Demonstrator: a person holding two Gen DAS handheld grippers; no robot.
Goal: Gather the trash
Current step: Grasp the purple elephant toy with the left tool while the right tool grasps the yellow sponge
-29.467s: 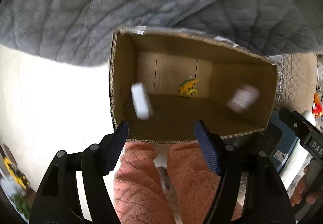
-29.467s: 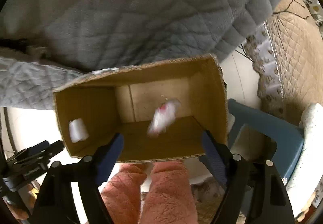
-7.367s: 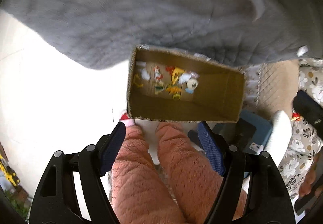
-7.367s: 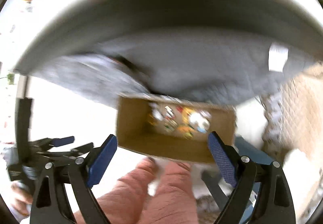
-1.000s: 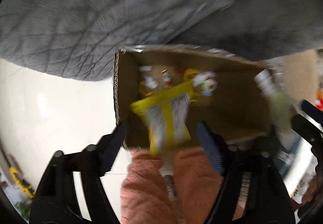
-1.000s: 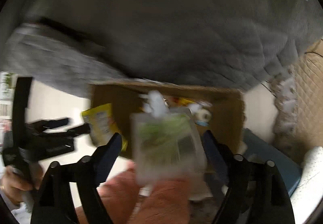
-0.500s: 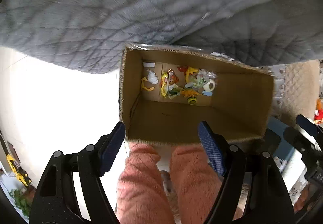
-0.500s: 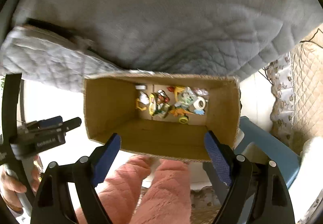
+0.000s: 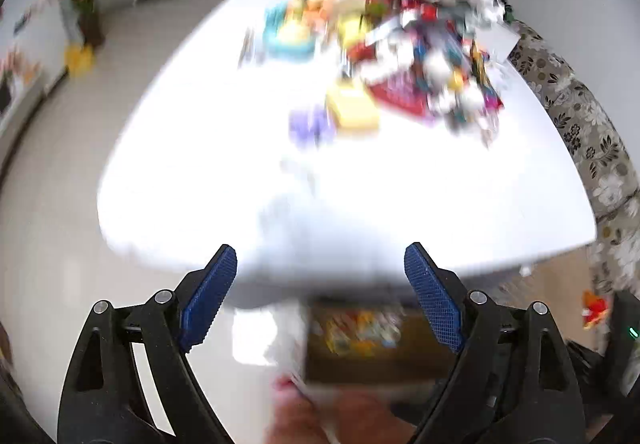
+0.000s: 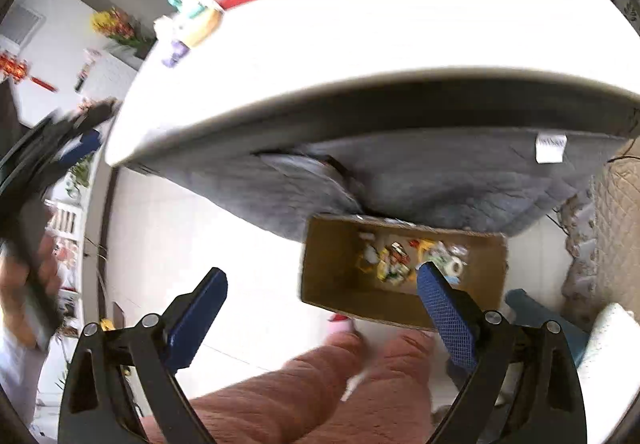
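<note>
Looking from the left wrist view, the left gripper stands wide with nothing between its blue pads; its jaws have just been opening. This view shows the top of the white table, which is blurred, and a heap of colourful trash on its far part, with a purple piece and a yellow piece a little nearer. Below the table edge only a blurred part of the box shows. The right wrist view gives what the first one does not: the open cardboard box stands on the pale floor, under a grey quilted cover that hangs below the table, and small trash pieces lie on its bottom. The right gripper is also wide and empty, its jaws just opened further; its right pad overlaps the box in the picture. At the left edge, a hand with the other gripper is blurred. Pink fluffy legs show at the bottom.
</note>
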